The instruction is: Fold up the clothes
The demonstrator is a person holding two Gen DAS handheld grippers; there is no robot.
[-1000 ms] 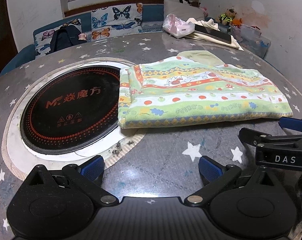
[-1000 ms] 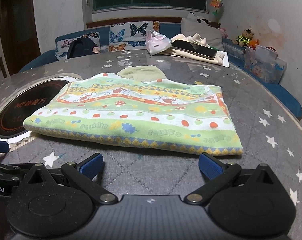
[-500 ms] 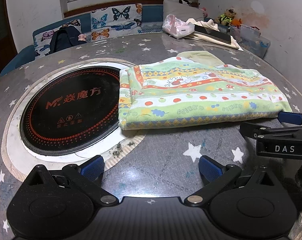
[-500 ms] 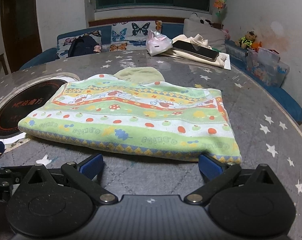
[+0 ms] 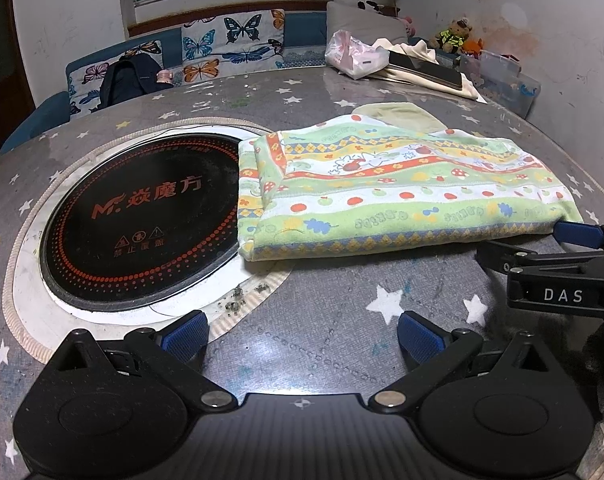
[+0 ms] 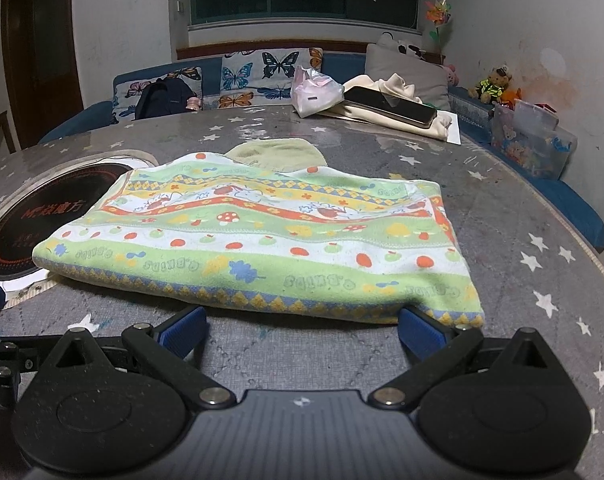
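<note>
A folded green, white and orange patterned cloth (image 5: 405,196) lies flat on the round grey star-print table (image 5: 321,320); it also shows in the right wrist view (image 6: 262,240). My left gripper (image 5: 300,334) is open and empty, short of the cloth's near left corner. My right gripper (image 6: 300,330) is open, with its fingertips at the cloth's near edge and the right fingertip (image 6: 419,330) touching the near right corner. The right gripper also shows in the left wrist view (image 5: 573,256). A pale green piece (image 6: 276,154) pokes out behind the cloth.
A black round induction hob (image 5: 142,216) is set into the table, left of the cloth. At the far side lie a pink bag (image 6: 313,94) and a cream garment with a dark tablet (image 6: 393,108) on it. A sofa with butterfly cushions (image 6: 270,72) stands behind.
My right gripper has moved forward until its fingertips reach the cloth's near edge. My left gripper has moved forward a little. The cloth has not moved.
</note>
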